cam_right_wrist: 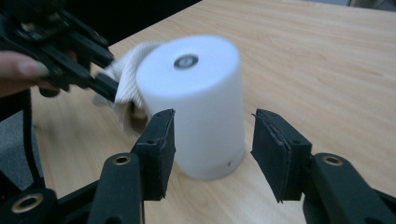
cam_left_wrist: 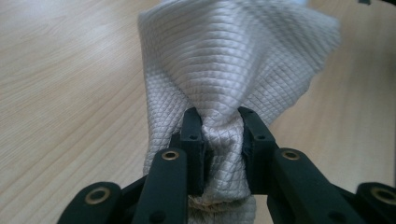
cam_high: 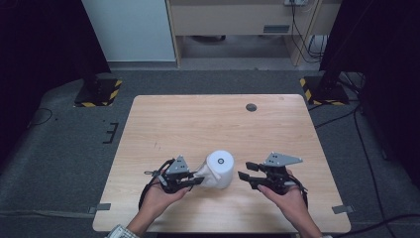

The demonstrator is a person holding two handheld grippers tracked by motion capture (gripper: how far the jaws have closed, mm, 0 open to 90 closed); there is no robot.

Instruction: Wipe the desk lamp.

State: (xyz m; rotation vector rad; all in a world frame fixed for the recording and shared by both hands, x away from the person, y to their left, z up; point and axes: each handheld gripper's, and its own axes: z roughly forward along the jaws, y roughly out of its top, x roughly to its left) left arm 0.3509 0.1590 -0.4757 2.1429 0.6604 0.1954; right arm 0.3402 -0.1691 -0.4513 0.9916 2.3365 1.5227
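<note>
White cylinder (cam_high: 221,168) upright at bench (cam_high: 208,119) six o'clock; cloth (cam_left_wrist: 233,70) at its nine o'clock, clamped in left gripper (cam_high: 197,181) fingers; right gripper (cam_high: 243,176) fingers apart at three o'clock; advised: steady cylinder, wipe gently.

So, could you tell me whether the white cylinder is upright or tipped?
Upright: the white cylinder stands on its base on the table, flat top up.

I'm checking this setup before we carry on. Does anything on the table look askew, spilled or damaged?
Nothing looks spilled or damaged. The white cylinder stands upright on the table. The white cloth is bunched where the left gripper pinches it, beside the cylinder. The right gripper is open, not touching the cylinder.
</note>
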